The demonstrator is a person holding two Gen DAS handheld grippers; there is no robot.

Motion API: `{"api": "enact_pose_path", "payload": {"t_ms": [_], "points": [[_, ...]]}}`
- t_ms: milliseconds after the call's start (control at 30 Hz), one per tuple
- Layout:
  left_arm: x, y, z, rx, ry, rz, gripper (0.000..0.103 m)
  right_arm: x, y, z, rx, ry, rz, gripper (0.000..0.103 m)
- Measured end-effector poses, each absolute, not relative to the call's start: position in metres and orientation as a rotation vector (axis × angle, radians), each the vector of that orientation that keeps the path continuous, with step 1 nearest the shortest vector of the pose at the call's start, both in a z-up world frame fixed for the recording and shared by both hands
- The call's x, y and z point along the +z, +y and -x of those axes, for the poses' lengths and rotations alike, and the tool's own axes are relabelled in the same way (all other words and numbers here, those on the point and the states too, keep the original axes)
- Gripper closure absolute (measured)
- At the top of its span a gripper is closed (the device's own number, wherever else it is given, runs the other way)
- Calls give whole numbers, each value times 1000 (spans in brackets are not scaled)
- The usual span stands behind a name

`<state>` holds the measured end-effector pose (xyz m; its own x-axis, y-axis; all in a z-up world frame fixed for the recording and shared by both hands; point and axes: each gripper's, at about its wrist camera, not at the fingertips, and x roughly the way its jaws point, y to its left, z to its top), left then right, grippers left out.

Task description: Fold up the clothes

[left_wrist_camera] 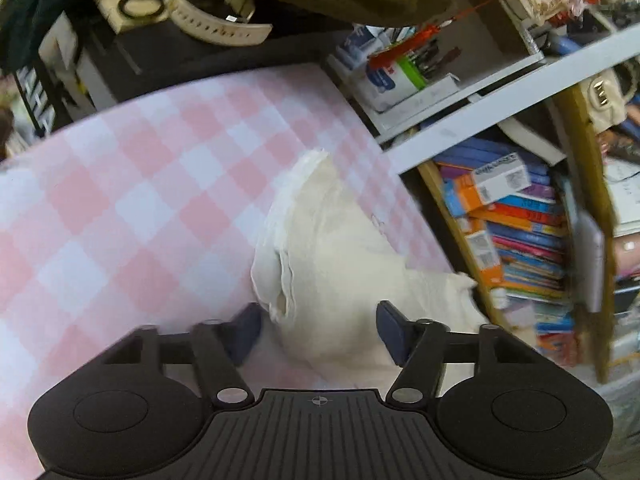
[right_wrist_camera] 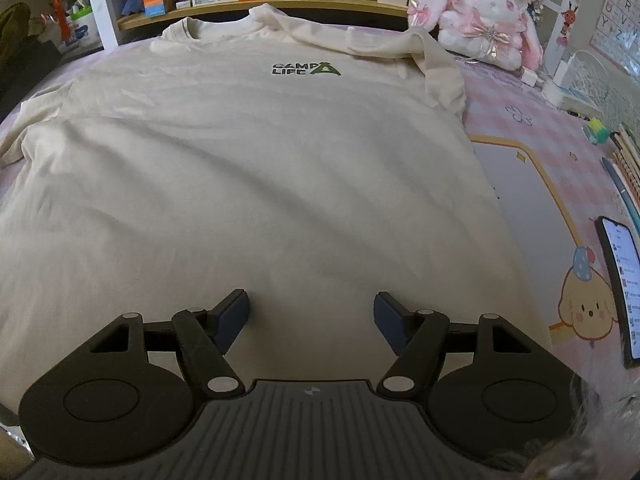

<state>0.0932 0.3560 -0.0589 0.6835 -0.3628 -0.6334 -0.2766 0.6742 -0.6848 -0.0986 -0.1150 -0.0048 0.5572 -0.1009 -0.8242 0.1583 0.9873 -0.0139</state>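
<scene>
While both grippers stand over the shirt [right_wrist_camera: 260, 180], neither holds it: the right gripper [right_wrist_camera: 312, 316] has its fingers spread well apart above the hem area, pads clear of the fabric. The left gripper [left_wrist_camera: 320, 330] likewise shows its fingers apart, with a bunched sleeve [left_wrist_camera: 320, 248] lying between and beyond them, not pinched as far as can be seen. That sleeve lies rumpled on the pink check cover [left_wrist_camera: 120, 200], close to the edge beside the bookshelf [left_wrist_camera: 520, 240]. The shirt body lies face up and fairly flat, print uppermost, collar [right_wrist_camera: 216, 26] at the far end, the far right sleeve creased near a plush rabbit [right_wrist_camera: 480, 12]. Risks noted: a pinch on the crumpled sleeve may catch one layer only and fold crooked; a pull toward the edge may drag cloth off the cover. A phone [right_wrist_camera: 622, 280] rests near the shirt's right side and may be swept along by a fold.
</scene>
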Motion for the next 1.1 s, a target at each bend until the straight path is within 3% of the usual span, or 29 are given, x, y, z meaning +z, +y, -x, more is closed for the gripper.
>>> {"api": "enact_pose_path", "payload": {"t_ms": [33,233,433,667,733,800,833,1100], "points": [[-60,353,-99,-38,864,837,98,-5,-115,99,-152,968,-63,37],[-35,376,-85,55,709,781,98,-3,-112,96,-135,979,-49,37],[-34,379,-88,76,866,608,89,-3,-114,89,-56,997,-31,36],[9,316,-47,-26,738,475,89,27,-141,57,30,895,50,37],[15,286,-34,-101,752,447,80,36,-156,35,37,866,104,37],[18,255,-22,-161,770,421,50,41,-172,9,48,849,162,37],[18,238,-17,-183,779,402,47,42,-179,-4,54,841,188,37],[1,141,-3,-208,887,182,46,51,-228,-99,160,793,352,29]]}}
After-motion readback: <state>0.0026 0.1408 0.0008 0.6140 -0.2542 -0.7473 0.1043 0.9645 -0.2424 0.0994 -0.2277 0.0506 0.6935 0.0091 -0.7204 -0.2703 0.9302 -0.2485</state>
